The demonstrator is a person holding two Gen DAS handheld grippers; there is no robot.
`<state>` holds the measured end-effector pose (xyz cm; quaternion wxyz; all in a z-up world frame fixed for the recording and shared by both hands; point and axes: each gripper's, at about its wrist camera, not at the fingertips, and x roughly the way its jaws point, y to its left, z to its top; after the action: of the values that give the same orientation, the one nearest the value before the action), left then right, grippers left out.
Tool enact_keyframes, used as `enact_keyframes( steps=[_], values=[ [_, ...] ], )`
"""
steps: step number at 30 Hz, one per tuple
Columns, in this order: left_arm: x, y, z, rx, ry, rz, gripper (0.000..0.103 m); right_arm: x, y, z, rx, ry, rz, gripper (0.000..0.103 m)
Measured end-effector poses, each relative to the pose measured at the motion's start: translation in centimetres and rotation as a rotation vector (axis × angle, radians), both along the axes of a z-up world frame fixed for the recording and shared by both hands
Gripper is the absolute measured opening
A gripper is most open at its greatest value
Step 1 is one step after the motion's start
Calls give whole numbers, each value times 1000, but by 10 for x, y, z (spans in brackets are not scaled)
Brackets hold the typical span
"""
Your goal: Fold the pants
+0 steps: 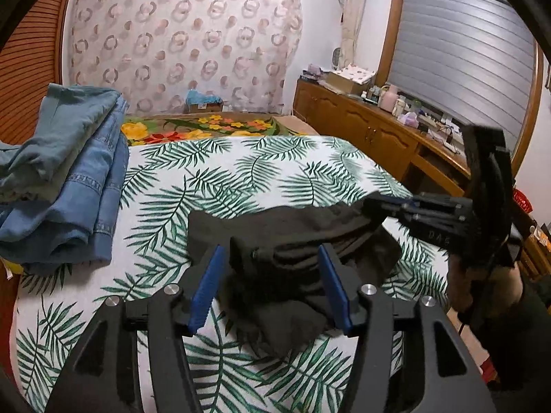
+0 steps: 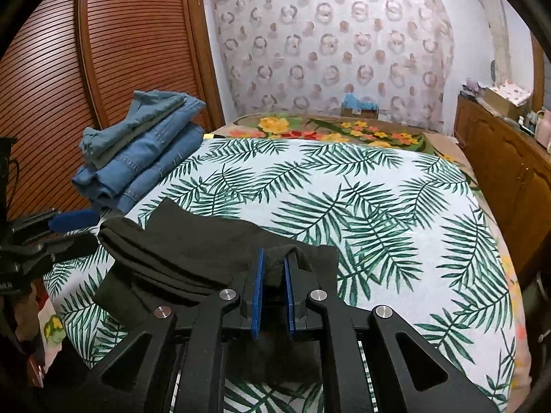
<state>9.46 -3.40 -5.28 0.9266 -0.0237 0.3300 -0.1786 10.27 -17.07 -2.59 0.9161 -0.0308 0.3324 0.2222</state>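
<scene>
Here, bunched dark pants [image 1: 292, 241] — soft, creased.

Bare sheet [image 2: 344, 186] beyond (jeans stack [image 2: 144, 151] left)

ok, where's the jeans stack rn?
The jeans stack sits at the bed's left edge in both wrist views, by the slatted wardrobe, apart from and beyond the dark pants.
</scene>
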Motion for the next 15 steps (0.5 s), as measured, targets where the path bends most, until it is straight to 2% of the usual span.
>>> enact_keyframes(
  steps=[2,4,7,11,15],
  values=[
    [-3,2,-4,5,4,5,58,0,-2,2,-12,-8,-9,18],
    [-5,3,-6,3,12,4,58,-3,-5,6,-16,-28,-19,28],
    [-6,3,-10,13,19,3,58,-8,-15,13,-5,-54,-40,36],
    [-2,3,-17,38,39,9,58,-20,-25,15,-8,-65,-31,37],
    [6,4,-23,46,62,25,58,-23,-23,6,-43,-36,12,37]
  ],
)
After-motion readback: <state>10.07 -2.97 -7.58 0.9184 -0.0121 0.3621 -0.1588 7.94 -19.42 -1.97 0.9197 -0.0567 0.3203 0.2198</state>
